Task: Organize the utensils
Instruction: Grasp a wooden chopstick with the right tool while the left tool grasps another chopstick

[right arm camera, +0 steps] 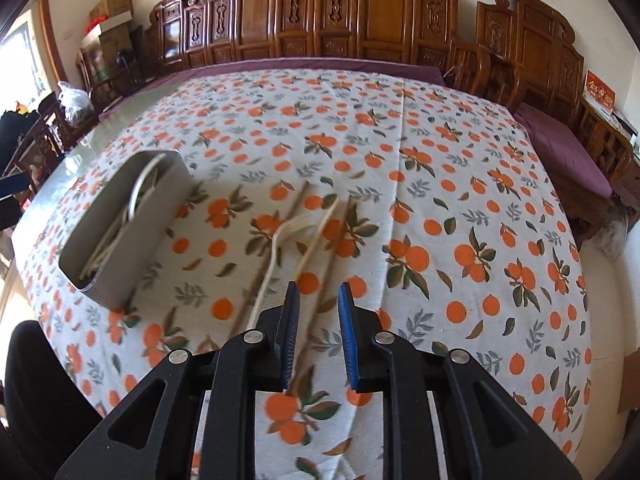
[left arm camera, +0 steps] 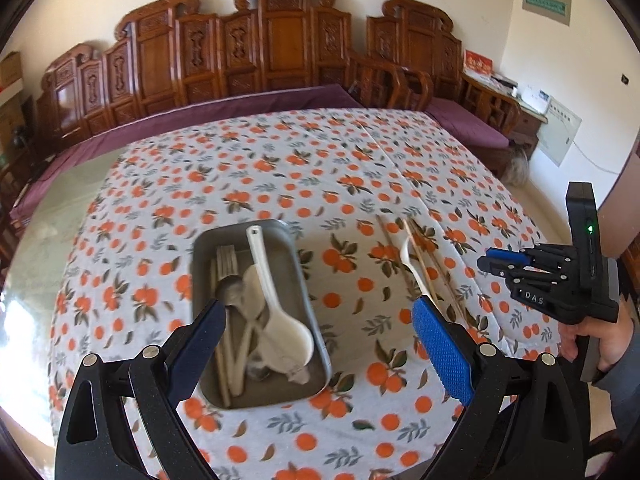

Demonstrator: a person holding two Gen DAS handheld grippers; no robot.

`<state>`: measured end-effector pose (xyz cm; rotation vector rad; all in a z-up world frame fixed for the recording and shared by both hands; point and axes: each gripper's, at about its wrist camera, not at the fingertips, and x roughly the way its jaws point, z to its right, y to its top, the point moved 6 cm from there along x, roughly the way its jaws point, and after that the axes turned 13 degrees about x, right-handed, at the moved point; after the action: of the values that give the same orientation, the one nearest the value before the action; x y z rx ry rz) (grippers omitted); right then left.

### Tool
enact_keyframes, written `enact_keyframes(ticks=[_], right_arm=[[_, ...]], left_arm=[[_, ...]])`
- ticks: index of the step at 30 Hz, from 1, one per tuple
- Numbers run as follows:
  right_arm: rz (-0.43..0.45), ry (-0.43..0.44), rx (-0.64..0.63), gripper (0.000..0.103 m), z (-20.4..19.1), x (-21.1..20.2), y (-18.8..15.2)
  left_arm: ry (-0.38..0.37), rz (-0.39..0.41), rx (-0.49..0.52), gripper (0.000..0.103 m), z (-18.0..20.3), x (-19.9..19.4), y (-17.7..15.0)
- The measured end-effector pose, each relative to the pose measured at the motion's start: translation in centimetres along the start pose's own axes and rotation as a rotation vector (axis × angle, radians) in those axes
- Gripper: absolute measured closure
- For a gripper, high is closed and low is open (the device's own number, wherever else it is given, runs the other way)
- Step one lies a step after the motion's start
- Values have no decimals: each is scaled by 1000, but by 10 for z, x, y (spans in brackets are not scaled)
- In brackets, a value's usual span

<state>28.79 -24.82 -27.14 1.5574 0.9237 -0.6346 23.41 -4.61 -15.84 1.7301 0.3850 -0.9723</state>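
Right gripper (right arm camera: pixel 318 294) is hovering narrowly parted over loose chopsticks (right arm camera: pixel 316 236) and spoon (right arm camera: pixel 276 248) mid-tabletop; left gripper (left arm camera: pixel 320 316), wide, is straddling the metal tray (left arm camera: pixel 200 280).

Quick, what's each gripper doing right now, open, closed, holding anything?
Left gripper: open wide above the metal tray, holding nothing.
Right gripper: open a little, nothing gripped; the chopsticks lie on the cloth below.

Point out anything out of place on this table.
A white spoon and several chopsticks lie loose and crisscrossed on the tablecloth, beside the metal tray that holds the other utensils. Nothing looks spilled or damaged.
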Motion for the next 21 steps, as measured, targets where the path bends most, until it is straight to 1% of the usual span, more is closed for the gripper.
enact_keyframes(ticks=[3, 7, 11, 15, 19, 20, 21], right_arm=[[-24, 4, 20, 81, 7, 8, -10], [-54, 11, 38, 81, 11, 19, -19], [-74, 24, 57, 81, 9, 36, -14], [-100, 34, 61, 81, 2, 56, -7], [-134, -8, 41, 82, 1, 77, -2], [-125, -30, 19, 84, 1, 79, -1], [-124, -38, 4, 85, 0, 80, 0]], left_arm=[[-11, -16, 17, 13, 10, 13, 4], [-49, -51, 35, 13, 25, 36, 4], [-70, -82, 44, 13, 35, 56, 4], [-69, -103, 59, 13, 41, 71, 6], [-71, -125, 61, 13, 44, 83, 10], [-70, -130, 60, 13, 46, 85, 11], [-71, -135, 59, 13, 47, 89, 12]])
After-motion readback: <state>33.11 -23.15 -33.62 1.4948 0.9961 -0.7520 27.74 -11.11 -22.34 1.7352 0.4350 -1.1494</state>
